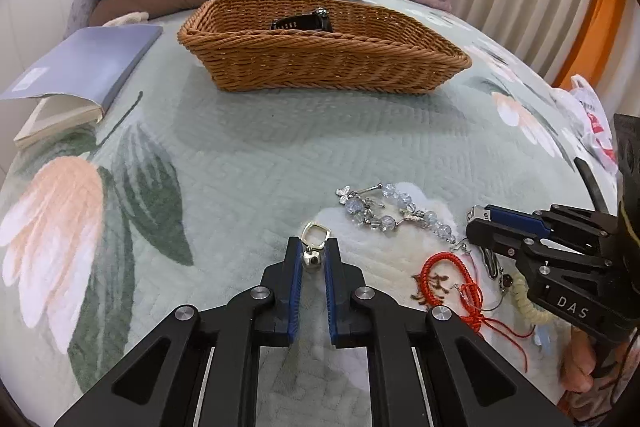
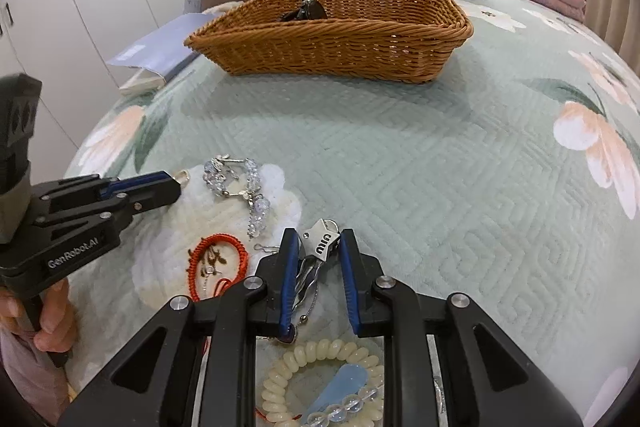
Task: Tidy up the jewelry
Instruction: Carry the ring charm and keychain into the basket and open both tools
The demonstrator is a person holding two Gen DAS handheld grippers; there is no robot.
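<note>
Book (image 1: 76, 67) lies at the far left on the green floral quilt (image 1: 260, 155), beside the wicker basket (image 1: 320, 67). Basket holds one dark item, apparently a black watch (image 1: 302, 21); the rest of its interior that shows is bare.

Left gripper (image 1: 312, 261) has its blue pads narrow around a small silver bell charm (image 1: 313, 258) with a squared ring above it. Pads look touching or very nearly so; a firm clamp cannot be confirmed. Charm is judged light, hard and smooth, liable to slip; hold is best taken across the round body, not the loose ring.

Next right, a crystal bead bracelet (image 1: 394, 213) with butterfly charm rests on the quilt, untouched. Judged limp and somewhat fragile; take it mid-strand so that it drapes evenly.

Red braided cord bracelet (image 1: 448, 279) lies nearer the camera, soft and light, easily snagged on the pile.

Right gripper (image 2: 320, 247) straddles a silver star-shaped tag (image 2: 322, 245) on a chain, with twisted silver pieces below. Jaws stand moderately apart, the left pad against the metal, the right pad clear of it; nothing gripped. Chain is judged slack and will trail if lifted by the tag.

Cream spiral coil bracelet (image 2: 320, 379) and a pale blue piece (image 2: 340, 385) lie beneath that gripper.

Most jewelry is still outside the basket.
</note>
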